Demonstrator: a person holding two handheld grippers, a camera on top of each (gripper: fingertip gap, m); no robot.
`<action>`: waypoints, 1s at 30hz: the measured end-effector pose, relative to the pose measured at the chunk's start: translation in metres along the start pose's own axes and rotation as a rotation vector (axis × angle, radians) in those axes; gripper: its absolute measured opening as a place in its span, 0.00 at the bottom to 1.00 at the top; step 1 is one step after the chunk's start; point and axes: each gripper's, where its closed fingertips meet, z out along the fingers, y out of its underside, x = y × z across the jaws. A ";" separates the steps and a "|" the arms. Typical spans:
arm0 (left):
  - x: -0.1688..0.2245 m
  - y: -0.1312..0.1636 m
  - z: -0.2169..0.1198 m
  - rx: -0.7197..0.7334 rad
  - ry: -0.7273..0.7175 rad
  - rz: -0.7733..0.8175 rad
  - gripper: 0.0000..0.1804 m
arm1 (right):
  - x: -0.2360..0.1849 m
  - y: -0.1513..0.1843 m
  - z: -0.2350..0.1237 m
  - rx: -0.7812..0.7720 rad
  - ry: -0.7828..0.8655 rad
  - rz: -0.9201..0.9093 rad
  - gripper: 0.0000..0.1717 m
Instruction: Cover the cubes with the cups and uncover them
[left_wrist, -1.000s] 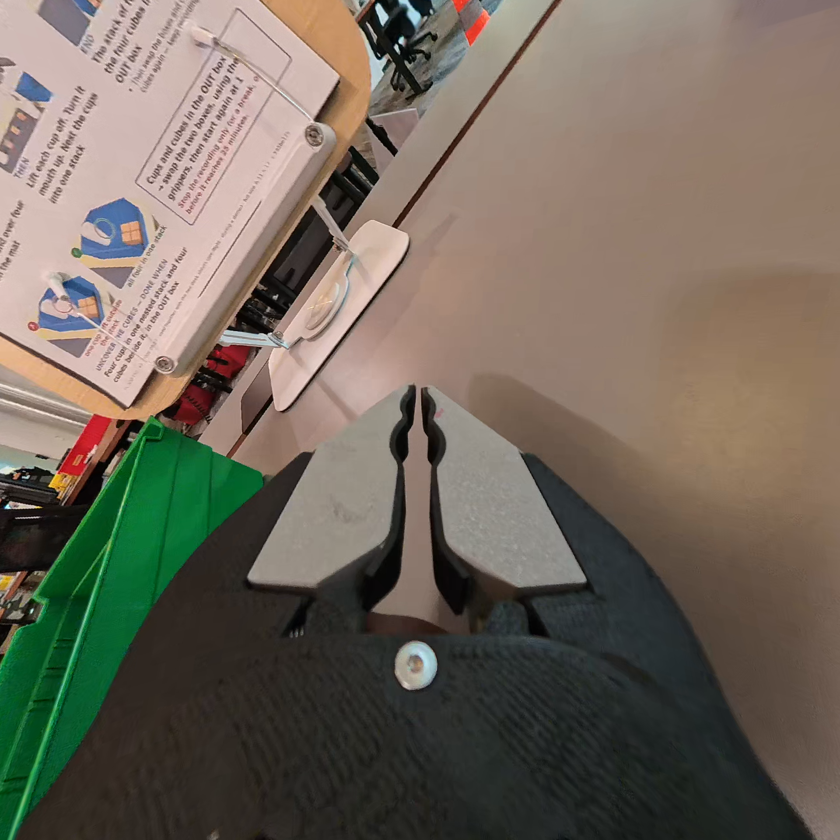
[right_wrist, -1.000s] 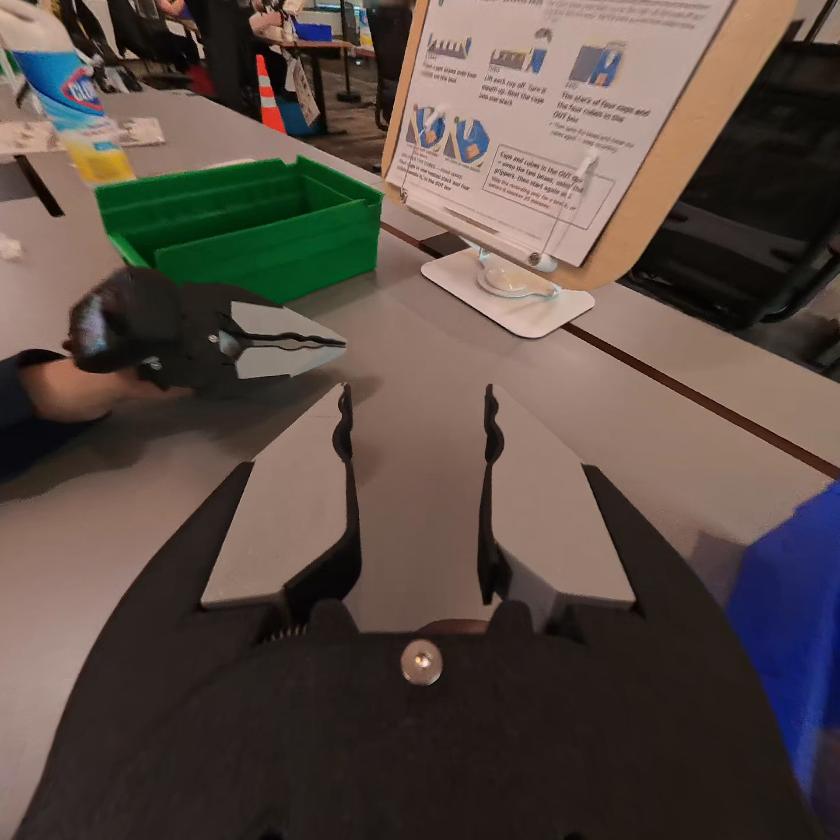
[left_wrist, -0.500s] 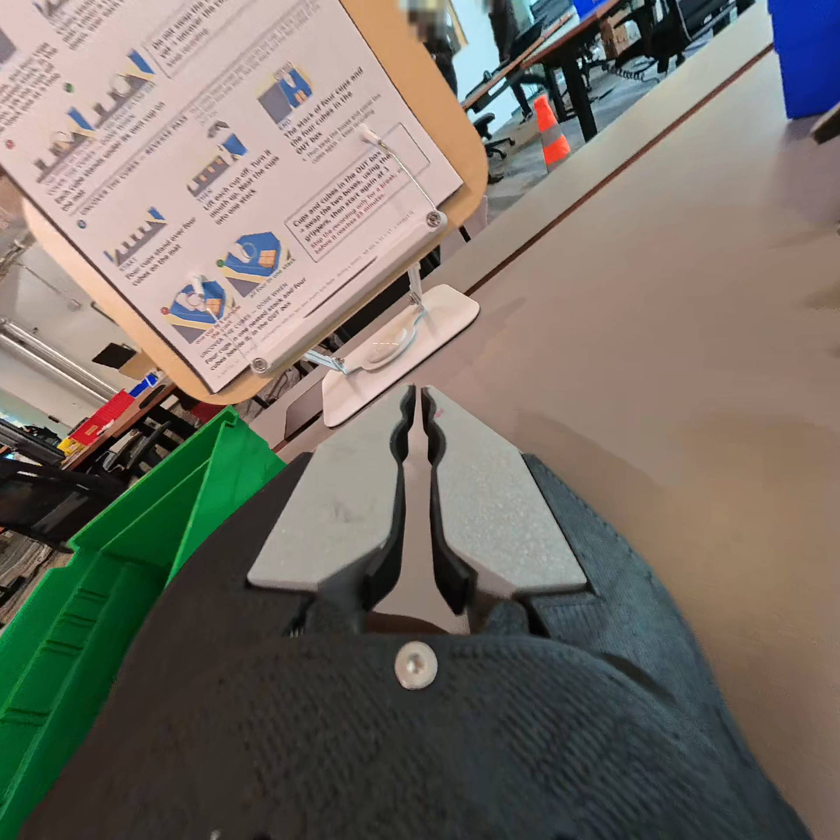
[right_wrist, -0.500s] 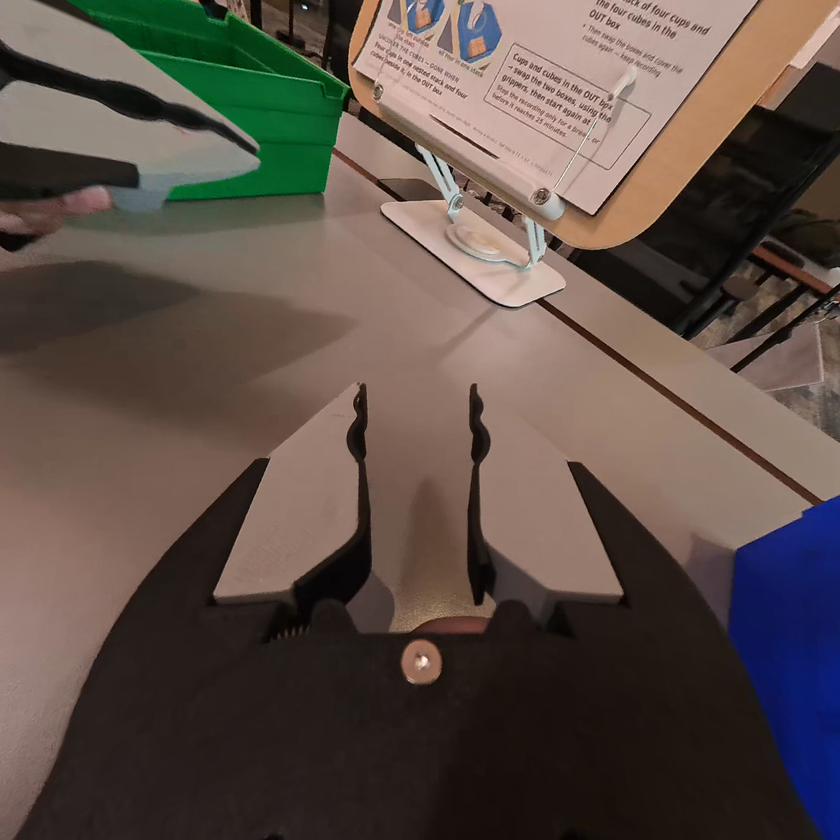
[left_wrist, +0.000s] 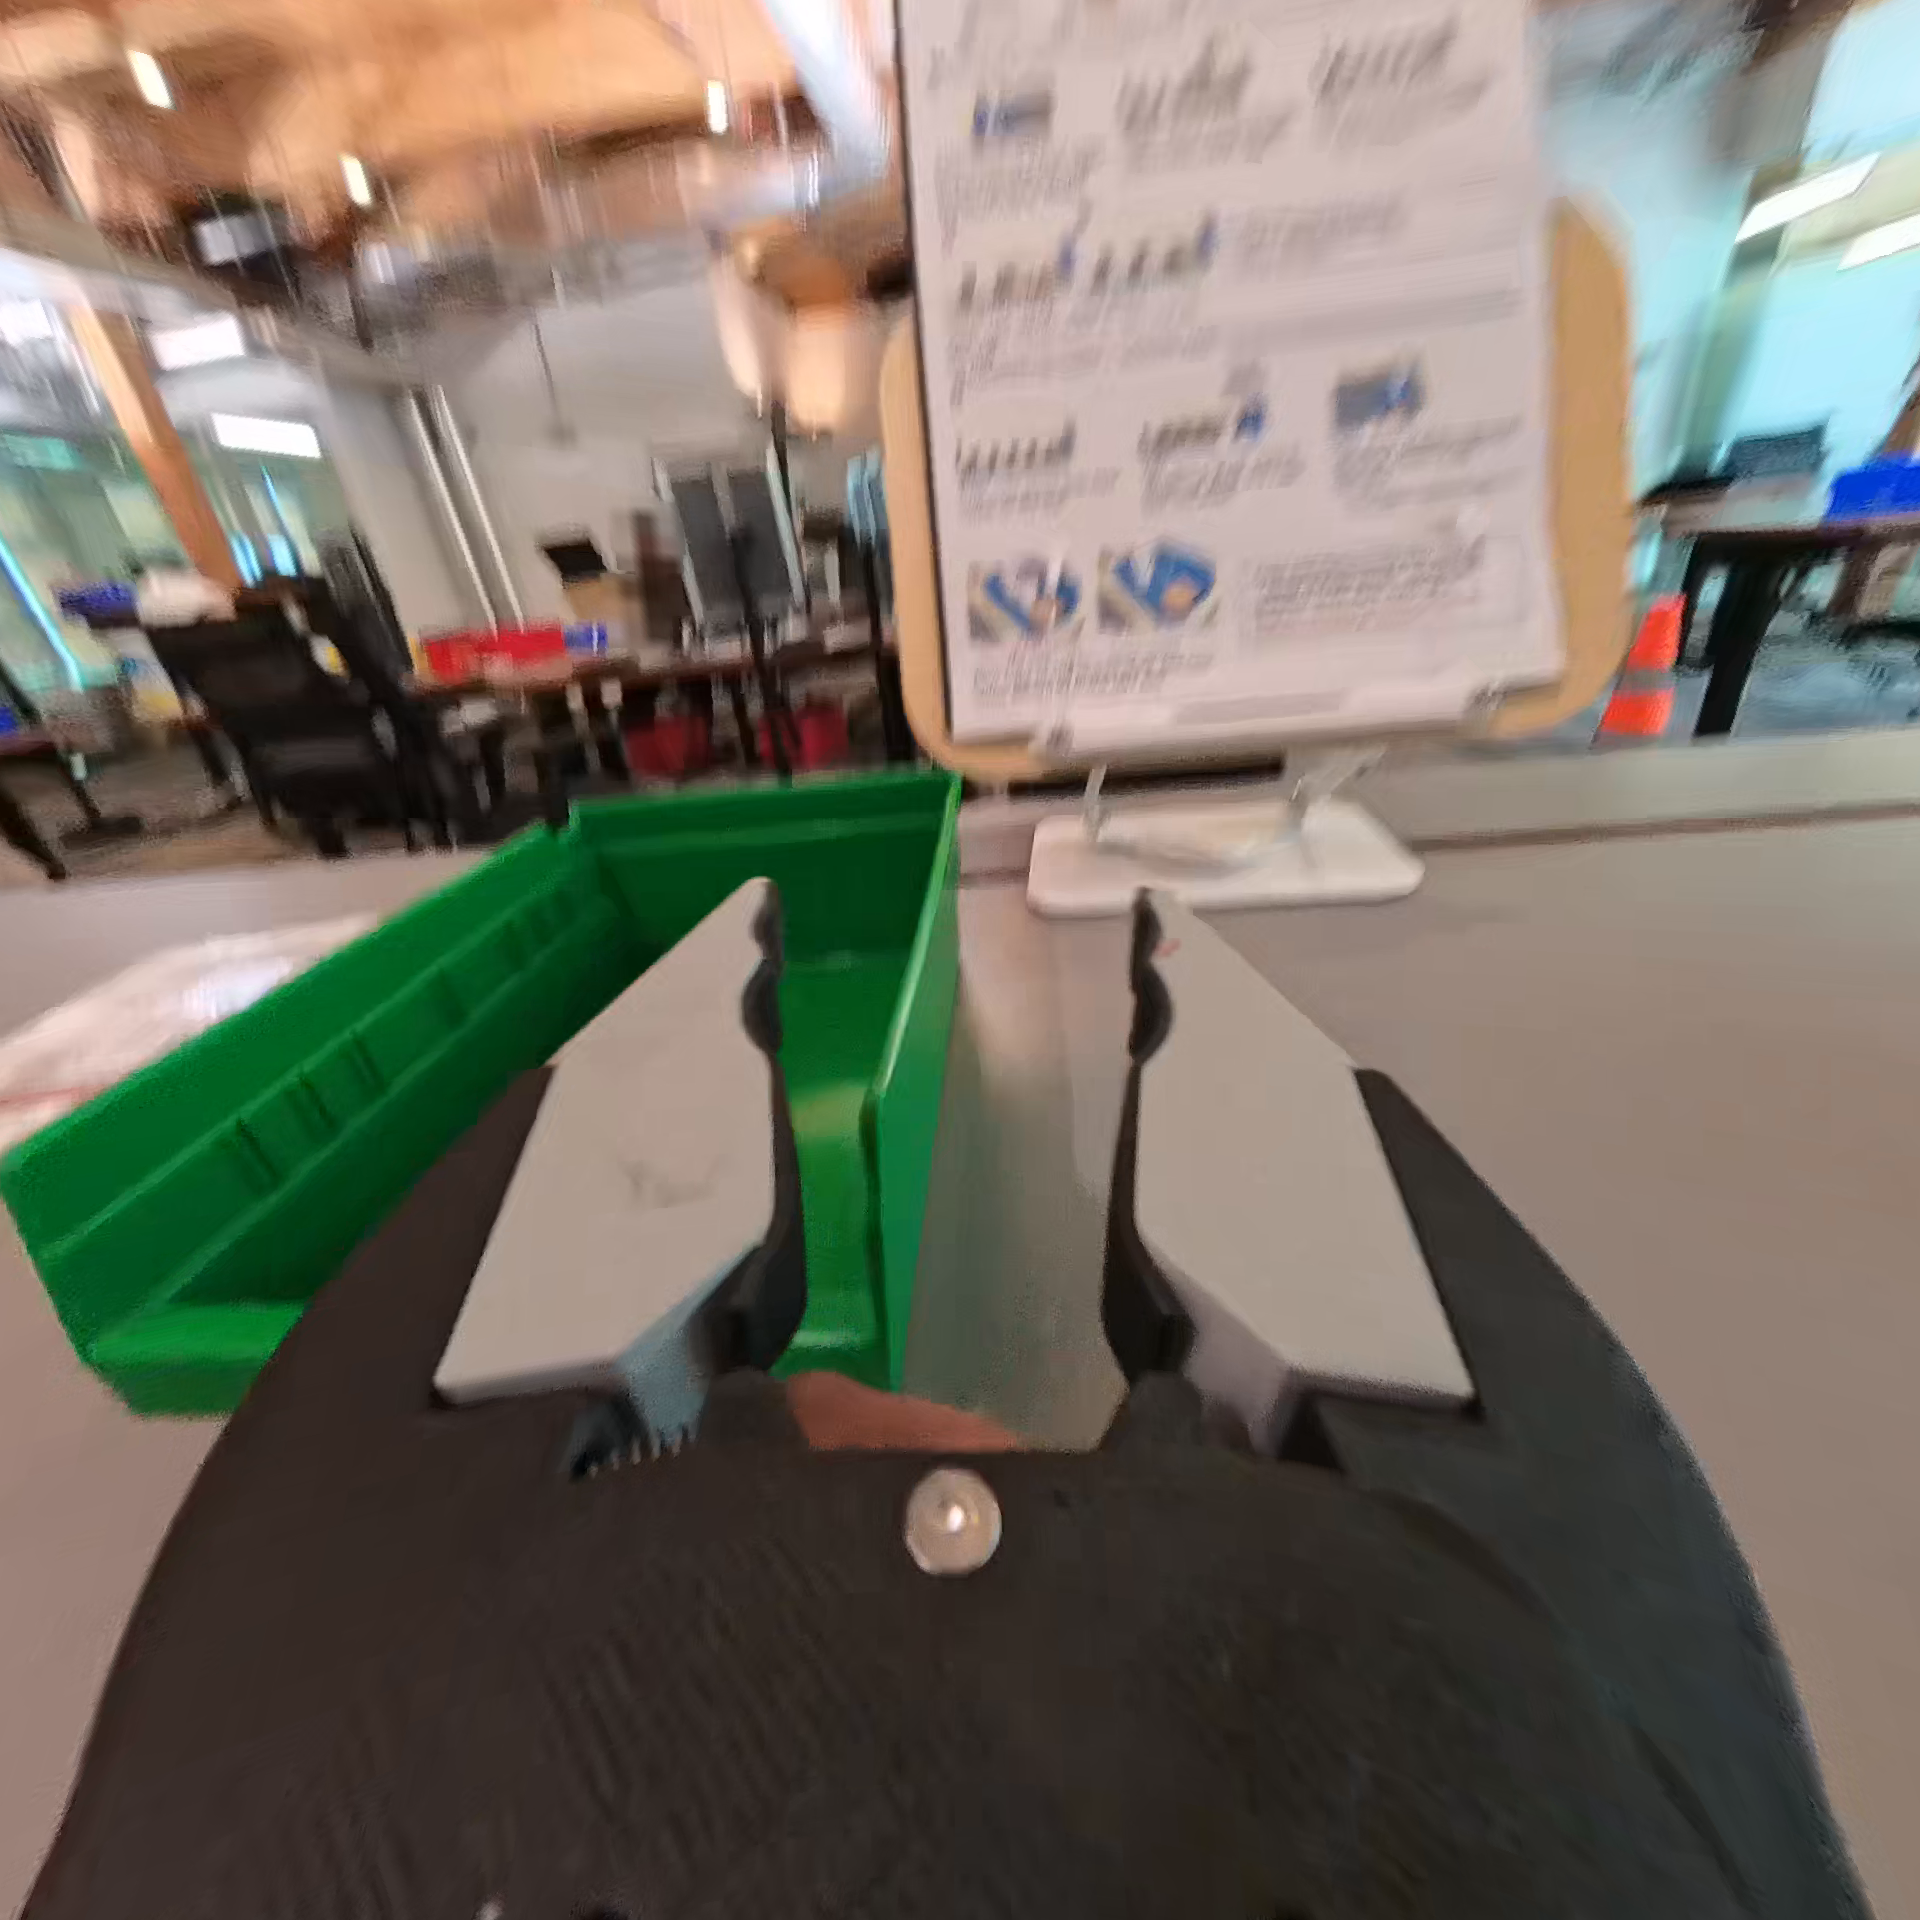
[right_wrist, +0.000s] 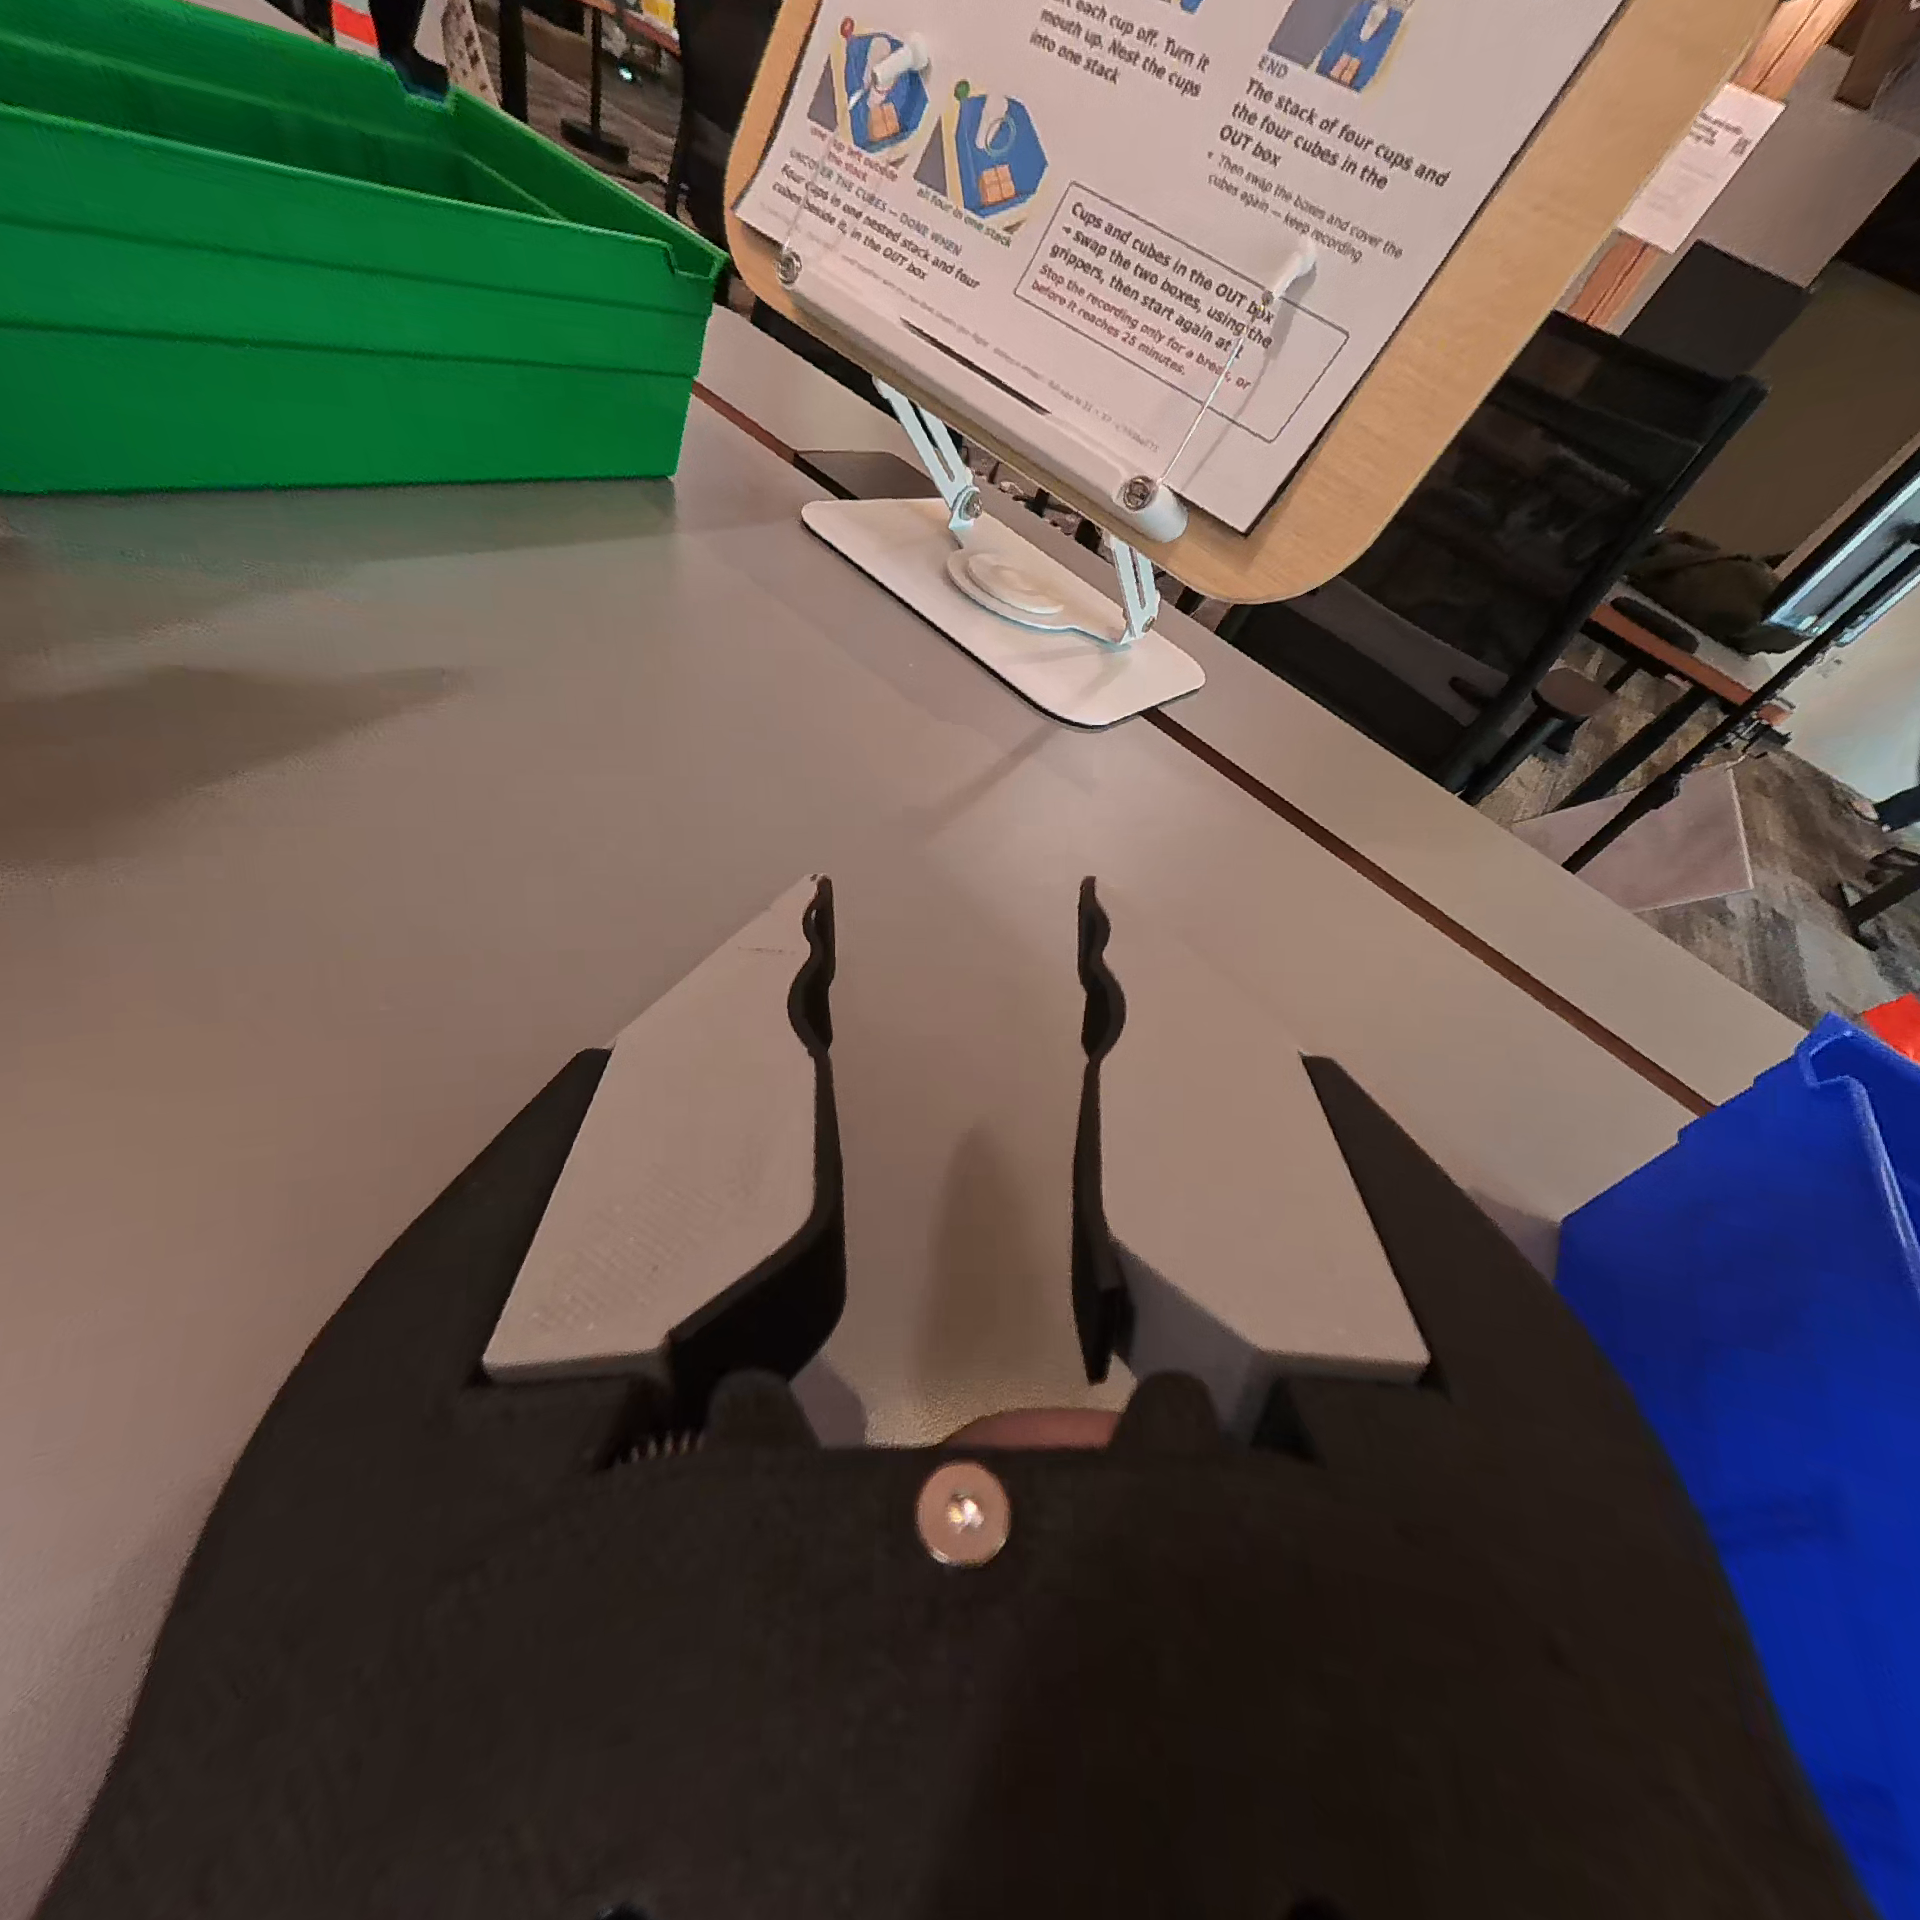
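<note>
A: Why is the left gripper (left_wrist: 951, 914) held over the edge of the green box (left_wrist: 416, 1049)?

B: I think it is lined up with the right wall of the box. One finger (left_wrist: 665, 1122) is above the inside of the box, the other is above the grey table (left_wrist: 1610, 1143), and the wall runs between them. The fingers stand wide apart and nothing is pressed between them. My guess is that the person wants to take hold of this wall, or to reach into the box. The picture is blurred, so I cannot say more.

A: And the right gripper (right_wrist: 951, 904)?

B: It hovers low over the bare table, fingers apart, holding nothing. The blue box (right_wrist: 1766, 1403) is just beside it on its right. I judge that it waits, or is about to turn to this box.

A: Where are the cups and the cubes?

B: I see none of them. The part of the green box that shows looks empty. The inside of the blue box is hidden from here, so they may be in there; I cannot tell.

A: Then how many things do you count?

B: Two grippers, two boxes (one green, one blue), and one instruction sheet on a wooden board (right_wrist: 1455, 416) with a white stand (right_wrist: 1039, 634), placed at the far side of the table so that the person can read it while working. Cups: zero visible. Cubes: zero visible. So no cube is covered yet, as far as these views show.
</note>
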 end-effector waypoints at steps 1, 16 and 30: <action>-0.003 0.017 0.007 -0.096 0.006 -0.007 0.44 | -0.002 -0.001 -0.001 0.002 0.004 -0.007 0.26; -0.015 0.064 0.029 -0.255 0.089 0.014 0.01 | 0.027 -0.002 -0.049 0.036 0.207 0.096 0.26; -0.016 0.041 0.012 -0.154 0.114 -0.028 0.00 | 0.092 0.091 -0.148 -0.280 0.452 0.189 0.08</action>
